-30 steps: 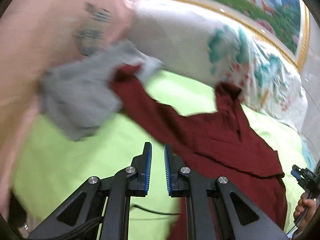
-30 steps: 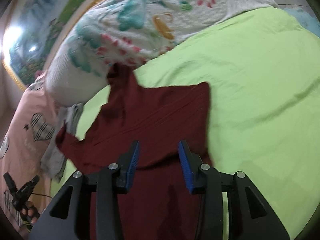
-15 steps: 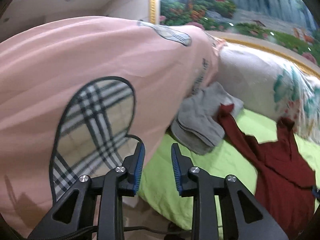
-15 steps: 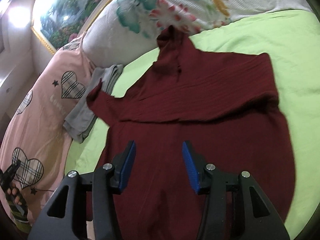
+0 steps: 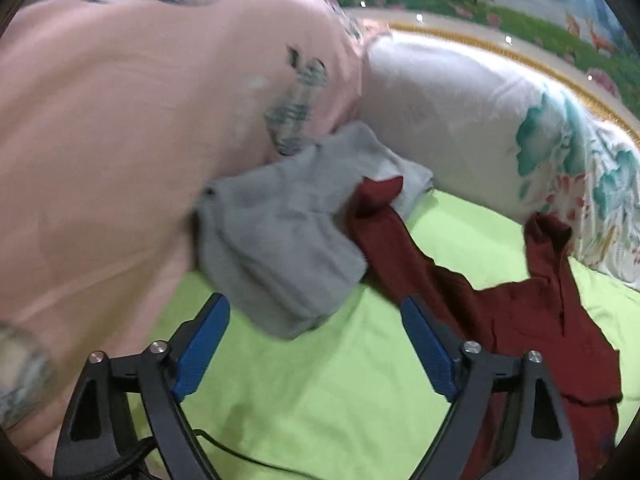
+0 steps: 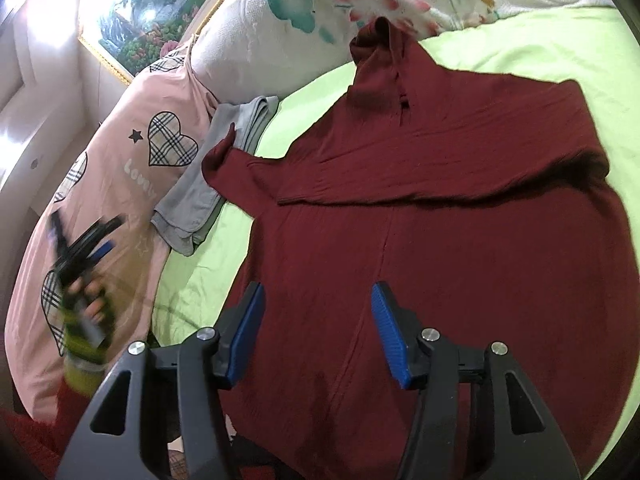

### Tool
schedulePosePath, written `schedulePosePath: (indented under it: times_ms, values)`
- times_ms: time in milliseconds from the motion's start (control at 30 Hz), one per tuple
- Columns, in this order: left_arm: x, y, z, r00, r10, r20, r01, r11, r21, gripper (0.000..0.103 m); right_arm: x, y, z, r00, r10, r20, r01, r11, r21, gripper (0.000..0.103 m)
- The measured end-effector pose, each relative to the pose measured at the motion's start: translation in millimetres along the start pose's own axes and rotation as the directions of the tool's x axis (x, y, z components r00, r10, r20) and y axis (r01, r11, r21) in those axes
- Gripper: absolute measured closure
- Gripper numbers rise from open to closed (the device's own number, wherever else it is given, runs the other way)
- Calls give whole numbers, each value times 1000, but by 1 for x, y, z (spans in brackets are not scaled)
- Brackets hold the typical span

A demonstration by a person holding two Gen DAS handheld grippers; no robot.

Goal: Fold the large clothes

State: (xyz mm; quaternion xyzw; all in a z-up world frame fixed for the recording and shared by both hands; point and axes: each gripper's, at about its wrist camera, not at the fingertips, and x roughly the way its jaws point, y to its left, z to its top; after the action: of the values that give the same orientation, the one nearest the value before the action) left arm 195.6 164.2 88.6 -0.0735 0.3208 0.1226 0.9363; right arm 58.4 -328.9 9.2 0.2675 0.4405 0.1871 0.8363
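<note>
A dark red sweater point(image 6: 460, 216) lies spread on the lime green bed sheet point(image 6: 560, 40), its collar toward the pillows and one sleeve folded across the chest. Its other sleeve point(image 5: 380, 216) reaches onto a folded grey garment point(image 5: 288, 240). My left gripper point(image 5: 316, 336) is open and empty, above the sheet just short of the grey garment and the sleeve. It also shows in the right wrist view point(image 6: 80, 240), blurred, beside the bed. My right gripper point(image 6: 318, 328) is open and empty above the sweater's lower half.
A pink duvet with plaid hearts point(image 6: 120, 168) is heaped at the left of the bed. A white floral pillow point(image 5: 500, 128) lies behind the sweater. A framed landscape painting point(image 6: 152, 12) hangs on the wall. The grey garment also shows in the right wrist view point(image 6: 216, 176).
My left gripper has opened wide and swung back from the pink duvet toward the grey garment and red sleeve. My right gripper has drawn back, so more of the sweater shows.
</note>
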Motion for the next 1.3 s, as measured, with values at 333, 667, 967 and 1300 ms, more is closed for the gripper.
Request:
schedulePosePath:
  times_ms: [333,667,967,1300]
  values:
    - [199,-39,86,995,-49,-83,47,998,-29,13,31,-21,15,999,-26,-43,28,999,44,47]
    - [281,-61,115,974,-179,-138,176,984,-30,98,42,-32,39,997,-68,-22,69,995,65,47]
    - [154,-138,60,931,-365,-20,365,923,119,99,10,-42,37,996,-63,60,58,994,88,47]
    - [40,-268,-53,840,-533,-98,532,776,339,99,-34,-70,26,983,-108,146,85,984,158,47]
